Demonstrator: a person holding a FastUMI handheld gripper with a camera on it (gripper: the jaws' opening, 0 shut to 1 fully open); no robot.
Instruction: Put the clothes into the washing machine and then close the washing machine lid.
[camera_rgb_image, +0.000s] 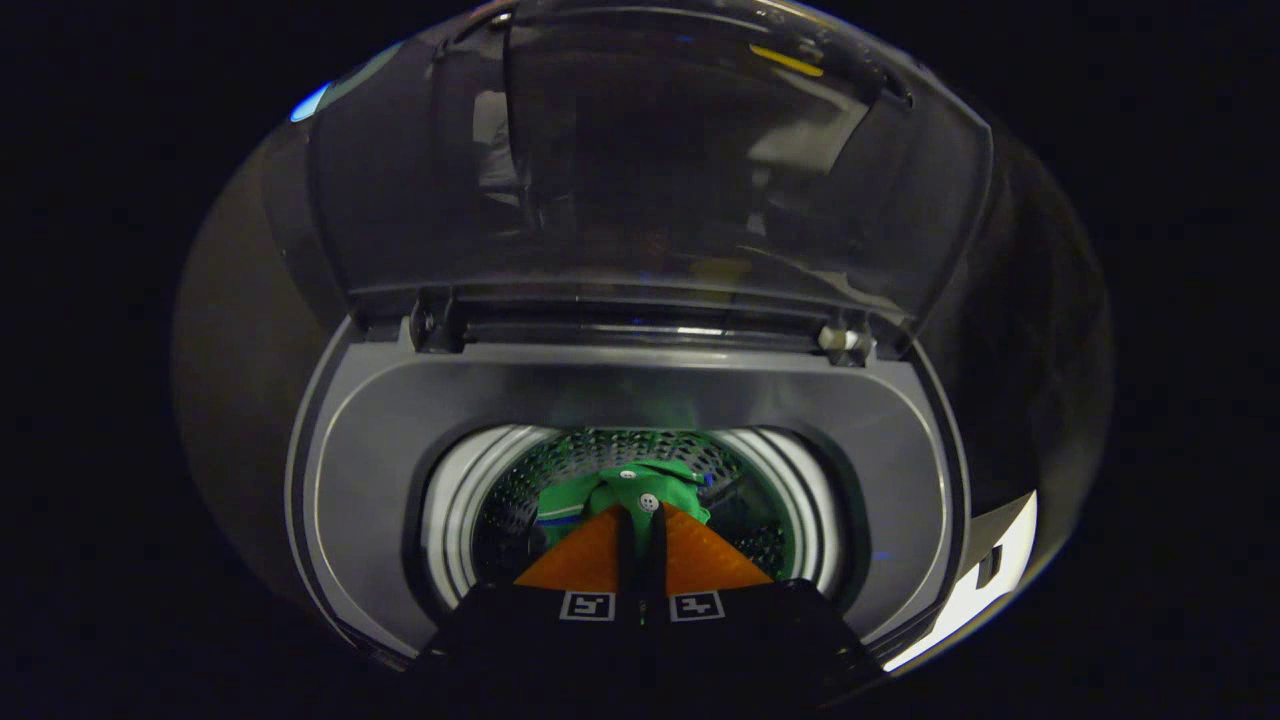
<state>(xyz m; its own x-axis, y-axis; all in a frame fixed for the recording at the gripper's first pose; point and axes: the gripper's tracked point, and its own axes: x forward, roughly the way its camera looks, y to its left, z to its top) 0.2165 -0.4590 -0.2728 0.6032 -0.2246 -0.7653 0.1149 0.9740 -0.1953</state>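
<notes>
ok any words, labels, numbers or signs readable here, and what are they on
No readable text.
Two square black-and-white coded markers sit on the gripper body: patterns, not words.
A yellow strip on the raised clear plastic lid: too blurred to read.
Green buttoned garment, pinched between the shut fingers over the drum: no print visible.

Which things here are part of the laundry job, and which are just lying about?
Part of the job:
- green garment, pinched between the fingers of the gripper, hanging in the drum
- lid, standing open
- washer top

Lying about:
- nothing I can make out; surroundings are dark
</notes>
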